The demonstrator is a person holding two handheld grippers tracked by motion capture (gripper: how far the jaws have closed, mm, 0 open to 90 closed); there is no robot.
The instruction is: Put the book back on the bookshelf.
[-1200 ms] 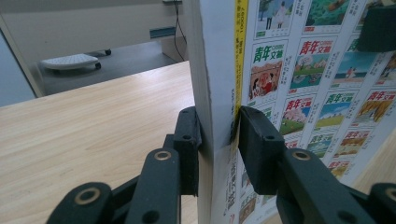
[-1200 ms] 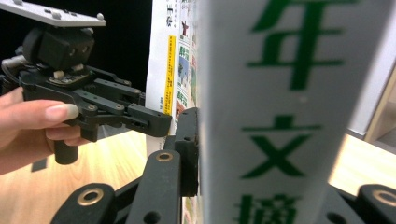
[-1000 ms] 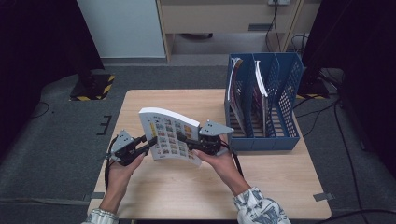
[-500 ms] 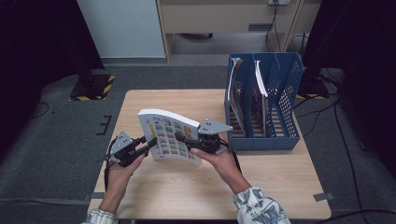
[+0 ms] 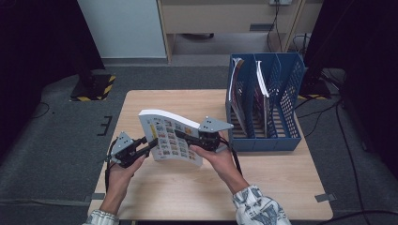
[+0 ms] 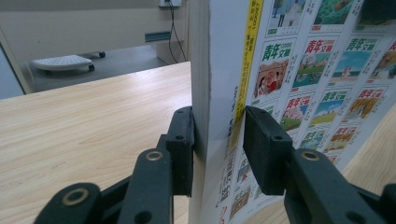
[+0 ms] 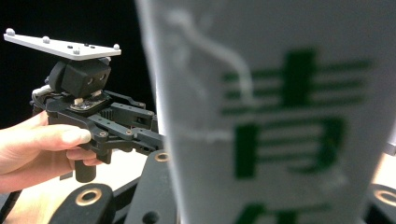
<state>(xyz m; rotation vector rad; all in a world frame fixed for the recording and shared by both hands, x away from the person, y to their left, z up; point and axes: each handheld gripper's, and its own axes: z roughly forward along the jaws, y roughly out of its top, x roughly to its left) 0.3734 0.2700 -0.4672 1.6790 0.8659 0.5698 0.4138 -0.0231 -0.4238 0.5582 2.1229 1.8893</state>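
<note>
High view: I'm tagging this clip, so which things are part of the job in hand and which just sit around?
In the job:
- book, held above the table
- left gripper, shut on the book's edge
- right gripper, at its other side
- blue file rack, likely destination

Lying about:
- magazines in the rack
- cables on the floor

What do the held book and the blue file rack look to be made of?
Book: paper, with a seemingly glossy printed cover; white page block shows and it bends between the grippers. File rack: probably moulded plastic, matte blue, with lattice-perforated walls.
</note>
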